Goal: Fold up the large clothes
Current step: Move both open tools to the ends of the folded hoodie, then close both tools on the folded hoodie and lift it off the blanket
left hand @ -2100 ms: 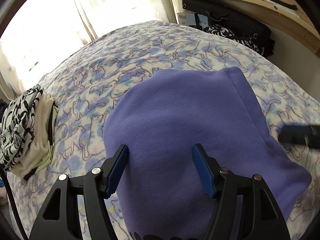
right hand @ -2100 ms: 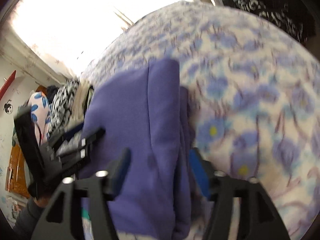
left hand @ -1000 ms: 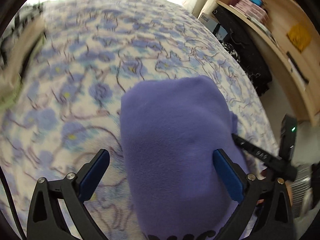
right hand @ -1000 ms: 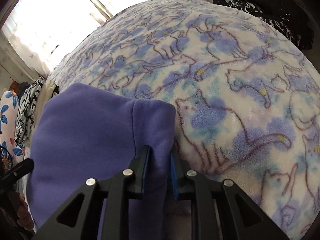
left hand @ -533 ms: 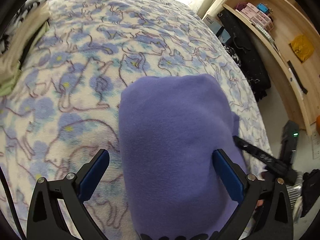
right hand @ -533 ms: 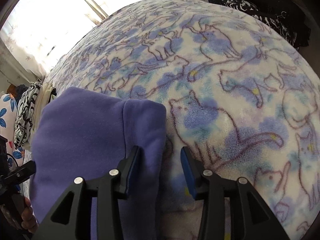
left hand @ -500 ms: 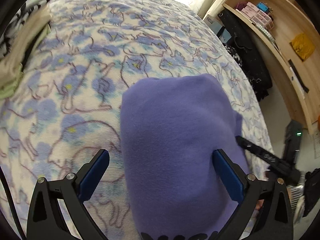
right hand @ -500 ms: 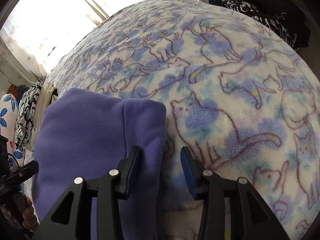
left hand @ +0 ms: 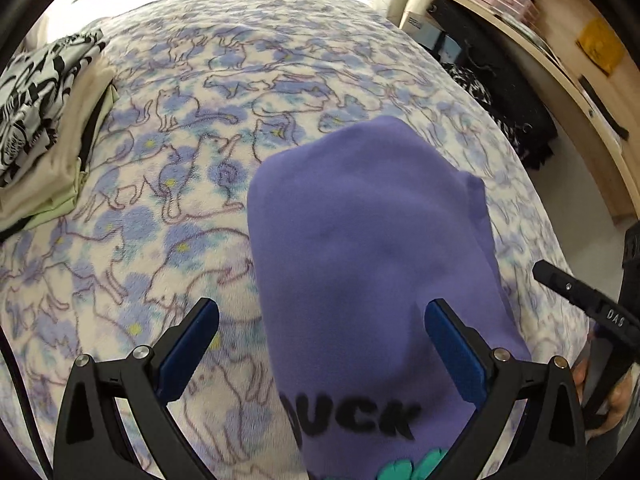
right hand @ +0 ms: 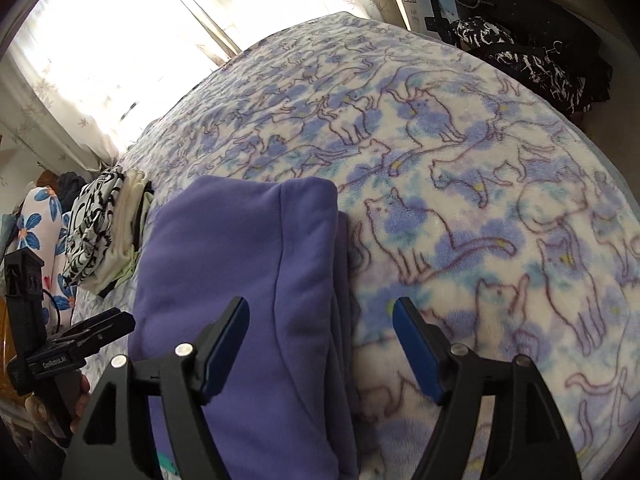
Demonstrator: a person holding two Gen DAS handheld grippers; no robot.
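Observation:
A folded purple sweatshirt (left hand: 372,248) lies on the cat-print blanket (left hand: 224,92), its black "DUCK" lettering at the near edge. My left gripper (left hand: 322,312) hovers above it, open wide, with the cloth below the pads and not touched. In the right wrist view the sweatshirt (right hand: 240,264) shows its folded right edge. My right gripper (right hand: 320,308) hangs over that edge with its jaws opening; the pads stand clear of the cloth. The right gripper's black body (left hand: 580,300) shows at the left view's right side, a hand below it.
A stack of folded clothes (left hand: 44,128) with a black-and-white print on top sits at the blanket's left edge (right hand: 108,232). A wooden shelf (left hand: 560,40) and dark clothes (left hand: 500,100) stand beyond the bed's right side. Bright curtains (right hand: 120,40) hang behind.
The right gripper's jaws let go of the sweatshirt's folded edge and spread apart while lifting. The left gripper pulled up and back, bringing the lettering into view.

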